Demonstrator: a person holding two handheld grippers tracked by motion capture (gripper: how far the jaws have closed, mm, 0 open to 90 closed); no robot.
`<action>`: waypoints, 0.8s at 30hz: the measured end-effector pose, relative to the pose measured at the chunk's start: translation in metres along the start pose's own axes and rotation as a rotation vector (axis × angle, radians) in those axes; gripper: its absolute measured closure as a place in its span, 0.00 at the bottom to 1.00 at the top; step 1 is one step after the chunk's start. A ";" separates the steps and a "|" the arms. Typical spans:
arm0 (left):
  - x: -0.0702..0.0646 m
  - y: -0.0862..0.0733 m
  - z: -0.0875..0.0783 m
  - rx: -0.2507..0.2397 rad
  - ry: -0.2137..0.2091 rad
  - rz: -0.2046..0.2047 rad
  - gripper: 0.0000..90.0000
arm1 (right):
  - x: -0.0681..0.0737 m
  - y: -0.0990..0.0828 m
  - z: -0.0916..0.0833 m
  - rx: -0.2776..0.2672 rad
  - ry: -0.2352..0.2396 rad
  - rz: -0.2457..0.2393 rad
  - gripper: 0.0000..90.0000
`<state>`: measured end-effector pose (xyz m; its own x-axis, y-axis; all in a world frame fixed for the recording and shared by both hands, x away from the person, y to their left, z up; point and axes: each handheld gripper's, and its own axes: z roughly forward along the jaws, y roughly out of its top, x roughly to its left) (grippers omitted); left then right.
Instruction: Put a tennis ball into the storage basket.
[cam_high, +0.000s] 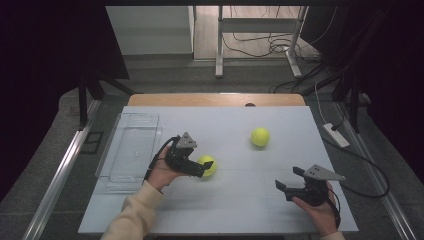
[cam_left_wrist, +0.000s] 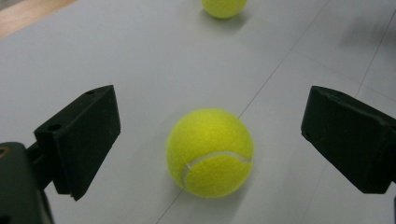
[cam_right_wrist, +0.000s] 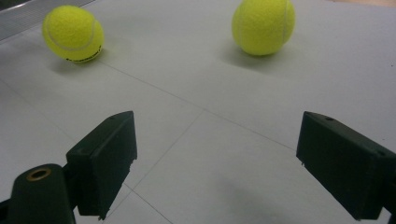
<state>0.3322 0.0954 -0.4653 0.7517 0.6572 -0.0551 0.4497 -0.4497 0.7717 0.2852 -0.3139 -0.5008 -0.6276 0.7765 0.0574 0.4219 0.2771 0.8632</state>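
Observation:
A yellow tennis ball (cam_high: 208, 165) (cam_left_wrist: 210, 151) rests on the white table between the spread jaws of my left gripper (cam_high: 204, 169) (cam_left_wrist: 210, 135). The jaws are open, with a gap to the ball on each side. A second tennis ball (cam_high: 260, 136) (cam_left_wrist: 223, 6) lies farther back and to the right. My right gripper (cam_high: 289, 178) (cam_right_wrist: 215, 135) hovers open near the front right of the table with nothing between its jaws. Ahead of it, the right gripper view takes in both balls, one at the left (cam_right_wrist: 73, 33) and one at the right (cam_right_wrist: 264, 25).
A clear plastic tray (cam_high: 131, 145) stands empty along the table's left edge. A wooden strip (cam_high: 215, 99) borders the far edge. Cables and table legs lie on the floor beyond.

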 end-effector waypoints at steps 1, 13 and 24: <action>0.000 0.000 0.001 0.006 0.000 0.000 0.06 | 0.000 0.000 0.000 0.000 0.000 0.000 0.14; 0.001 -0.002 0.014 0.072 0.009 0.015 0.06 | 0.000 0.000 0.001 0.003 0.001 -0.001 0.14; 0.000 -0.004 0.026 0.127 -0.011 0.014 0.05 | 0.000 -0.001 0.001 0.005 0.000 -0.003 0.14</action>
<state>0.3429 0.0819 -0.4853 0.7635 0.6437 -0.0521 0.4959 -0.5327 0.6858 0.2854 -0.3135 -0.5019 -0.6285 0.7759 0.0550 0.4234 0.2820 0.8609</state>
